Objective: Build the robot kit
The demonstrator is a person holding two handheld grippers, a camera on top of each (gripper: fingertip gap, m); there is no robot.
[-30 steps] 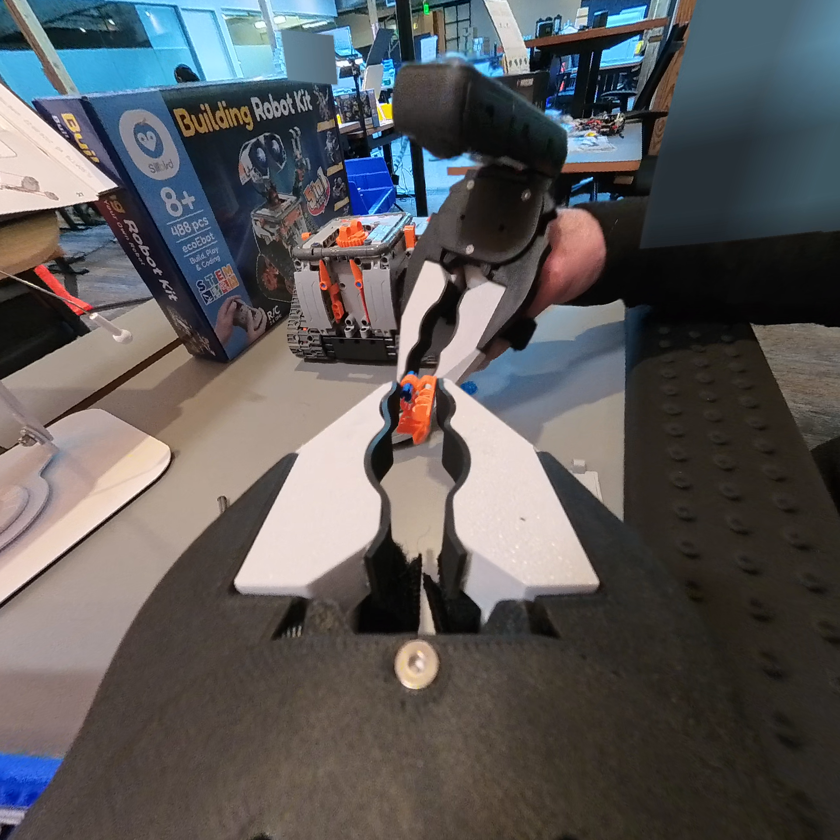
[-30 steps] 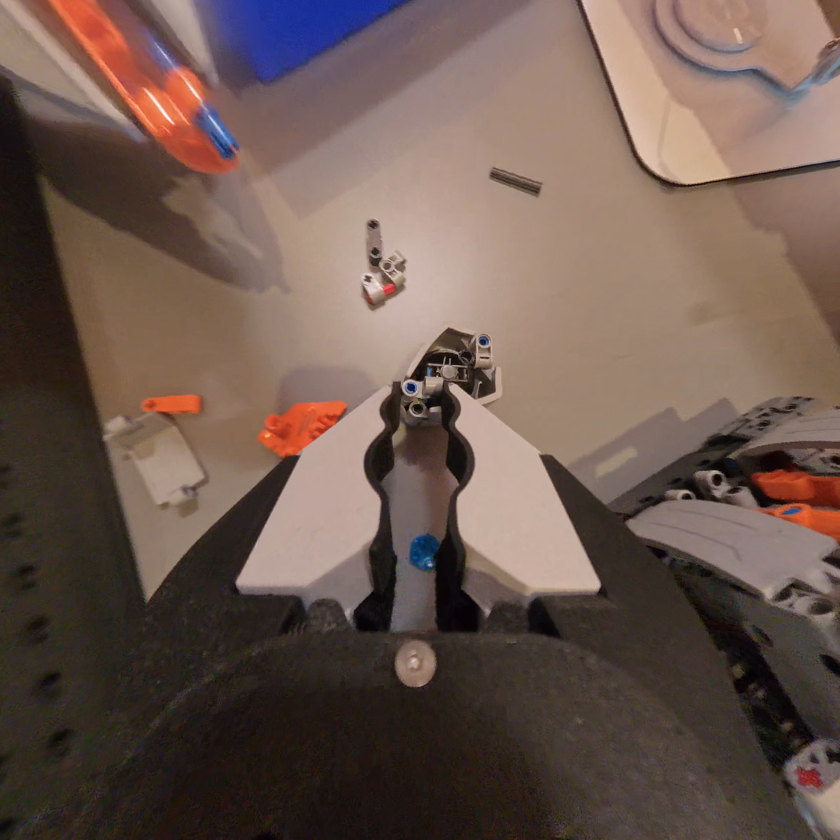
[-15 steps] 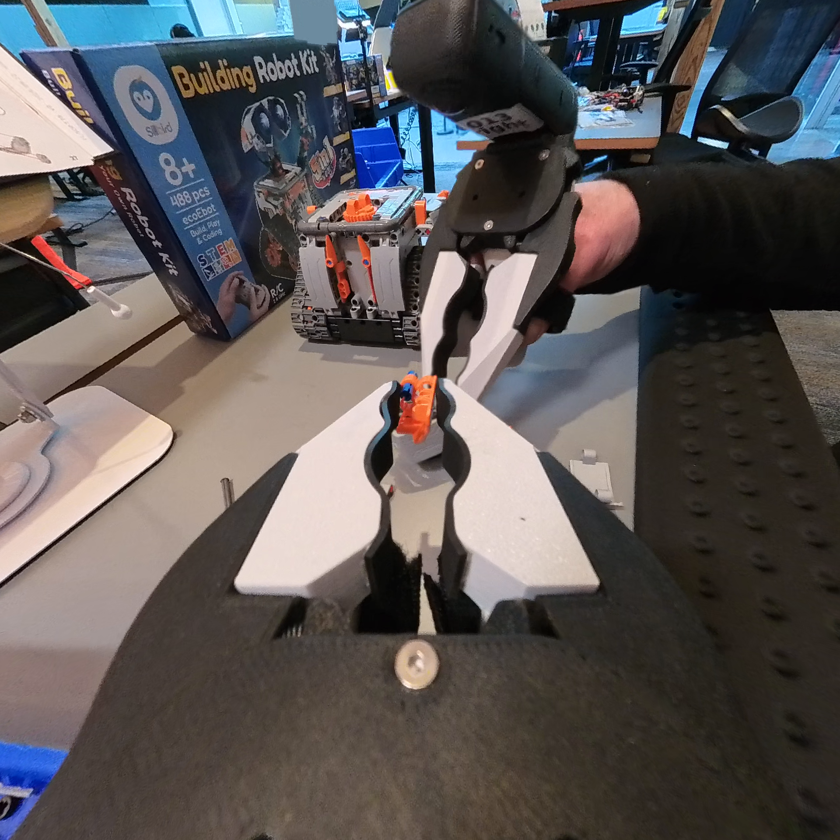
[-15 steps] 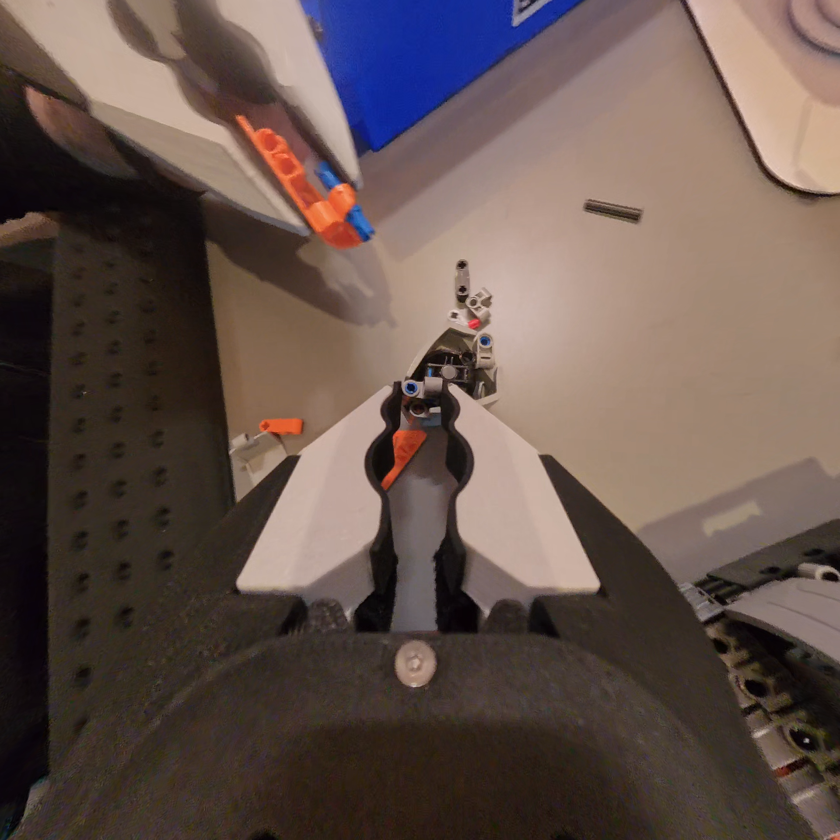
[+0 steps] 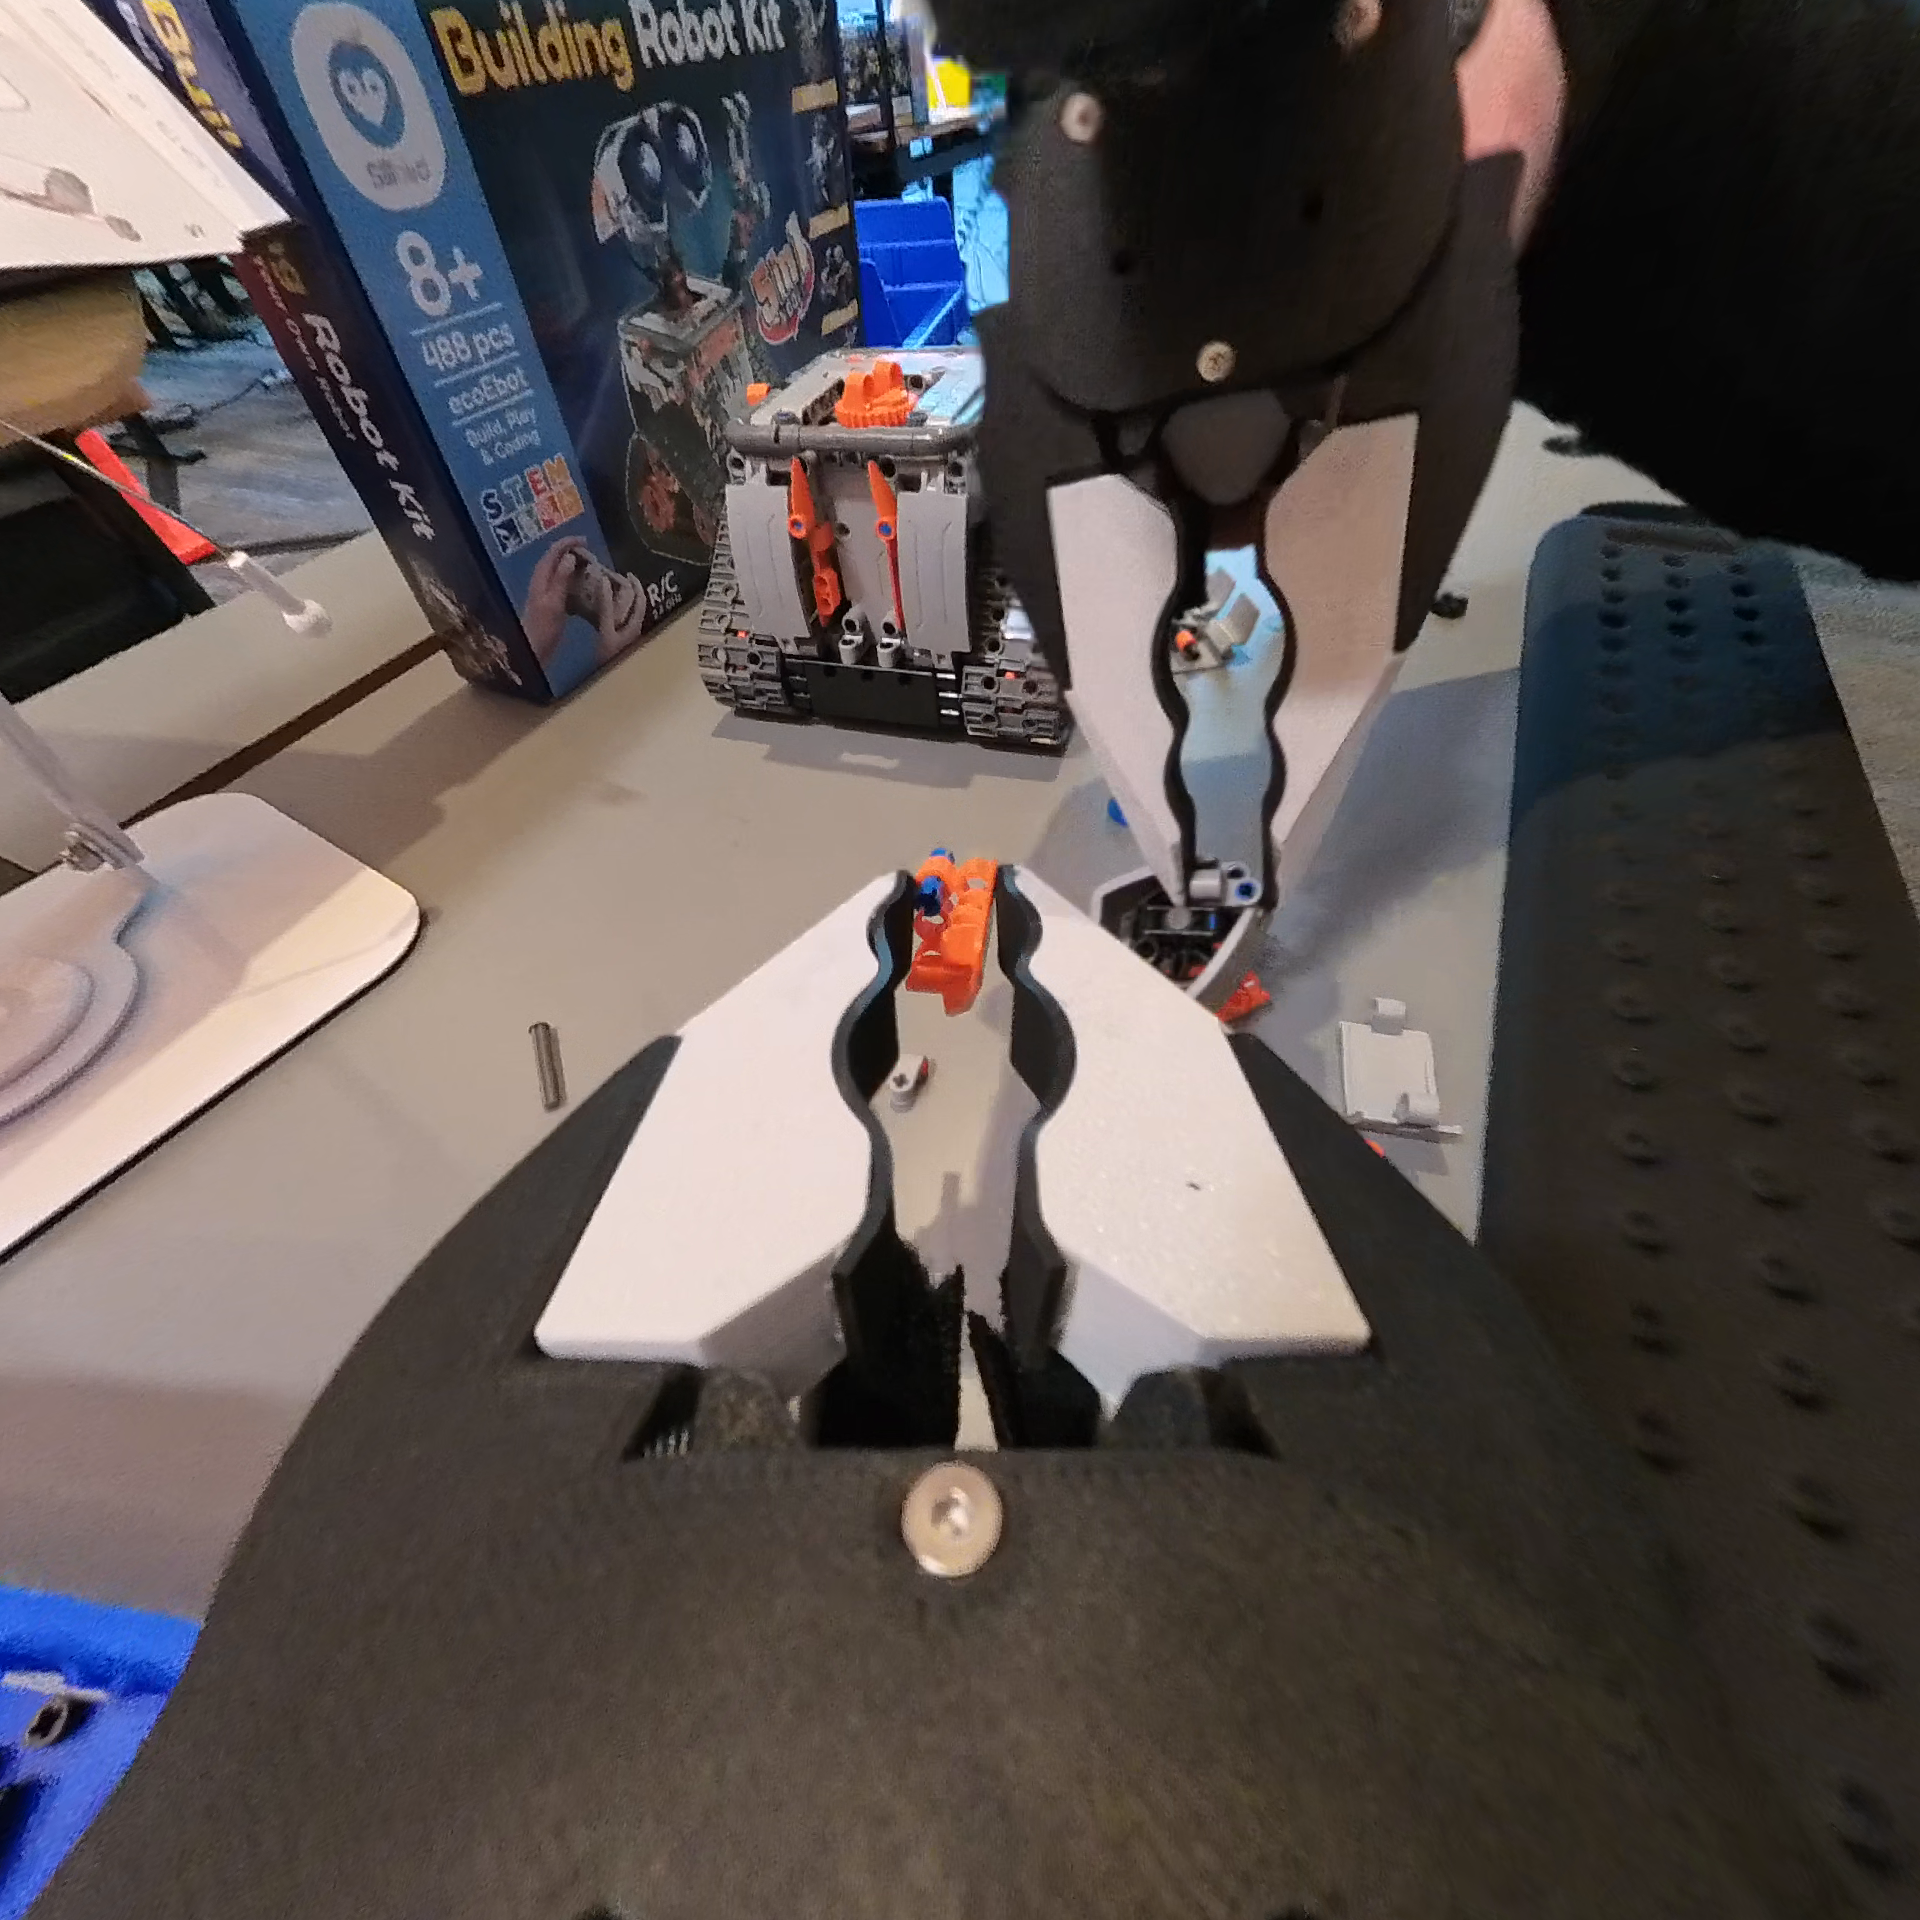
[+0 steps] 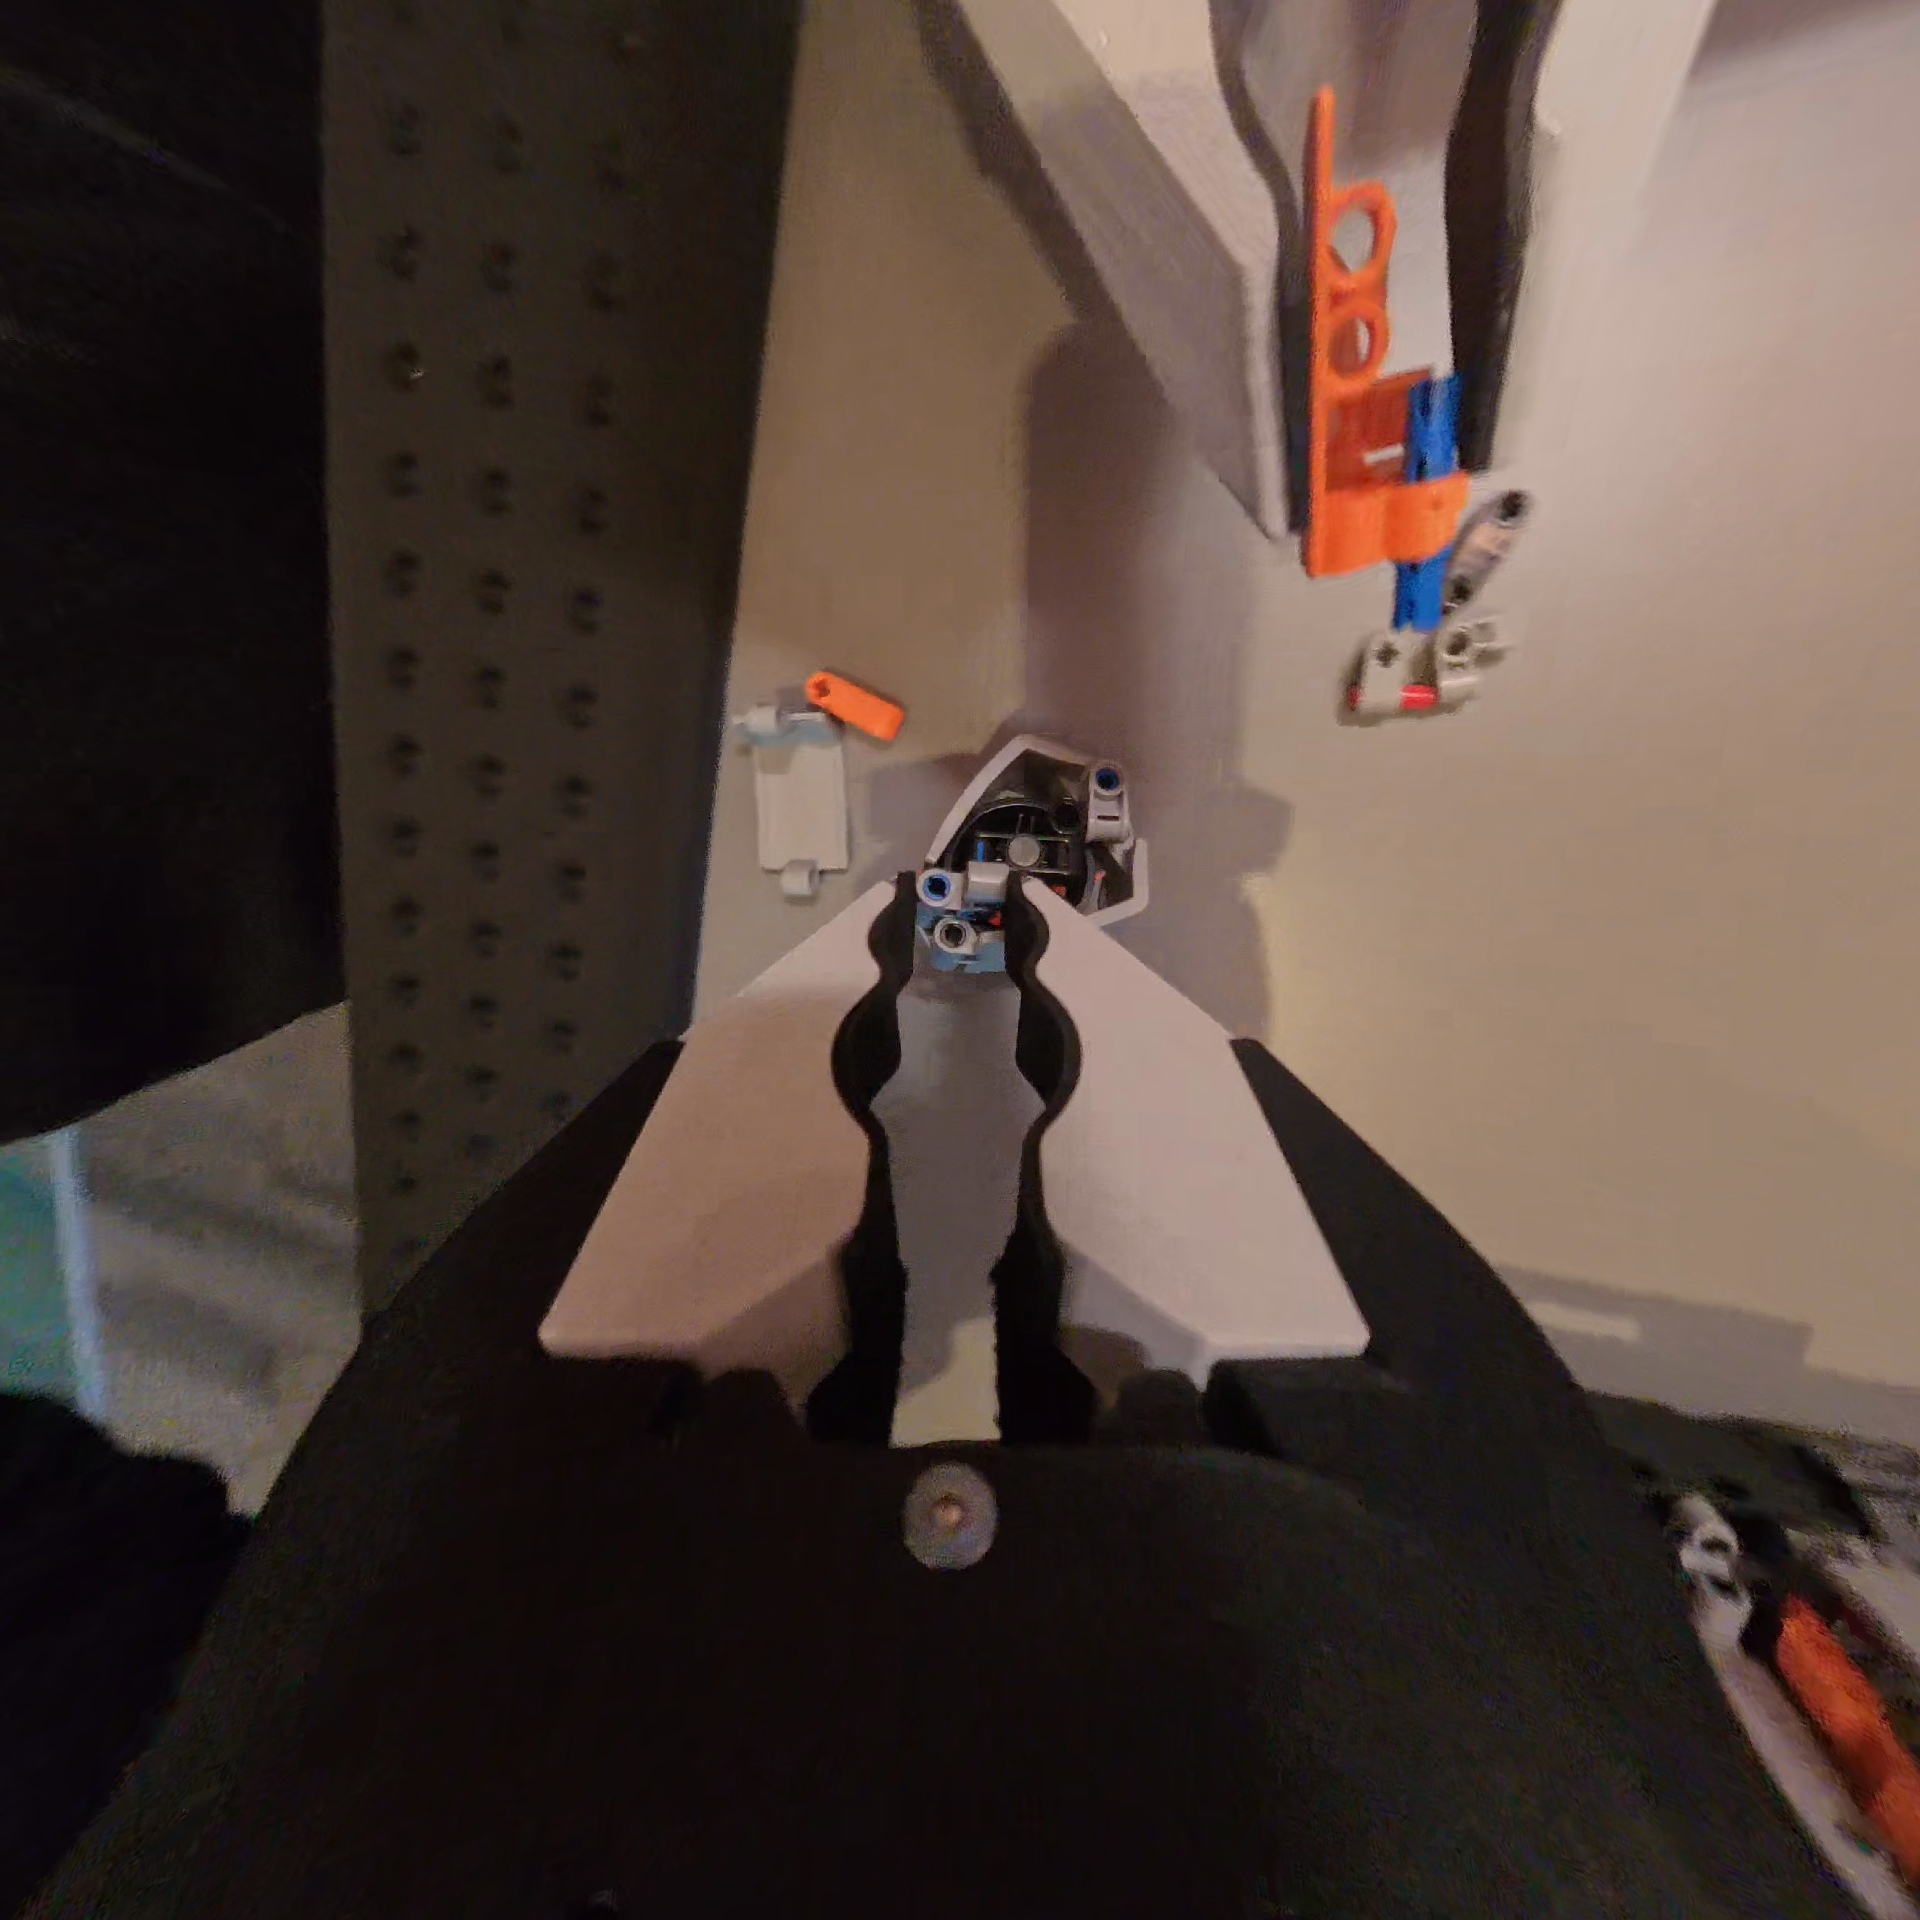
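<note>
The left tongs (image 5: 954, 902) are closed narrow on an orange brick piece (image 5: 951, 935) with a blue pin at its tip, held clear above the grey bench (image 5: 644, 883); from the right wrist view the same piece (image 6: 1351, 416) hangs between those fingers, off to the upper right. The right tongs (image 6: 961, 902) point steeply down and pinch a small grey connector (image 6: 961, 925) on top of a grey-and-black shell assembly (image 5: 1179, 930) that sits on the bench, just right of the left tongs' tips. Near the shell lie a pale grey panel (image 6: 800, 800) and a small orange beam (image 6: 854, 707). A loose grey connector cluster (image 6: 1423, 670) lies below the held orange piece. Farther back stand a tracked robot model (image 5: 862, 561) and a blue kit box (image 5: 499, 343).
</note>
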